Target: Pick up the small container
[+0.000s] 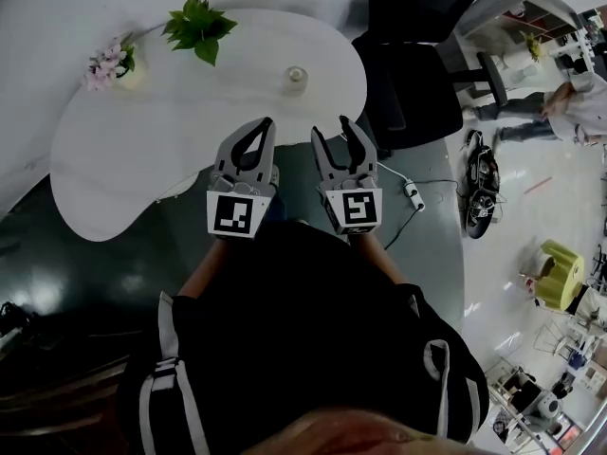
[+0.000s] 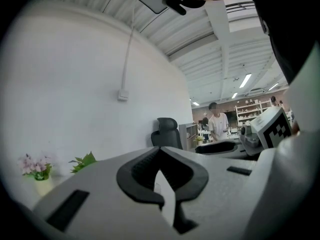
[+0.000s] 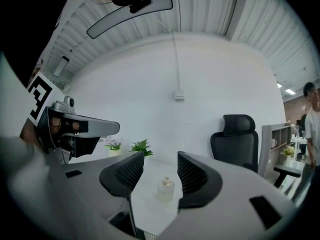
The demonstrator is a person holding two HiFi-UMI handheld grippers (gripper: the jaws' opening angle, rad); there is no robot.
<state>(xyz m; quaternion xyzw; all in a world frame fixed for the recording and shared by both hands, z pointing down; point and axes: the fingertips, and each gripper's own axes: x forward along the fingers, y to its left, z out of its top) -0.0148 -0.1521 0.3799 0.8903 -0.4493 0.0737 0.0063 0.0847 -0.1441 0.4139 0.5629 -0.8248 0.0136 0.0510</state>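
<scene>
The small container (image 1: pixel 296 78), a clear little jar with a pale lid, stands on the far right part of the white rounded table (image 1: pixel 142 159). Both grippers hover side by side over the table's near edge, short of the jar. My right gripper (image 1: pixel 332 129) is open and empty. In the right gripper view the container (image 3: pixel 166 188) shows beyond the gap of that gripper (image 3: pixel 160 165), well ahead of the pads. My left gripper (image 1: pixel 264 124) has its tips together with nothing held; its tips (image 2: pixel 160 150) also meet in the left gripper view.
A green leafy plant (image 1: pixel 199 27) and a pot of pink flowers (image 1: pixel 112 63) stand at the table's back. A black office chair (image 1: pixel 417 74) is right of the table. A cable with a plug strip (image 1: pixel 413 193) lies on the floor. People stand far right (image 1: pixel 560 112).
</scene>
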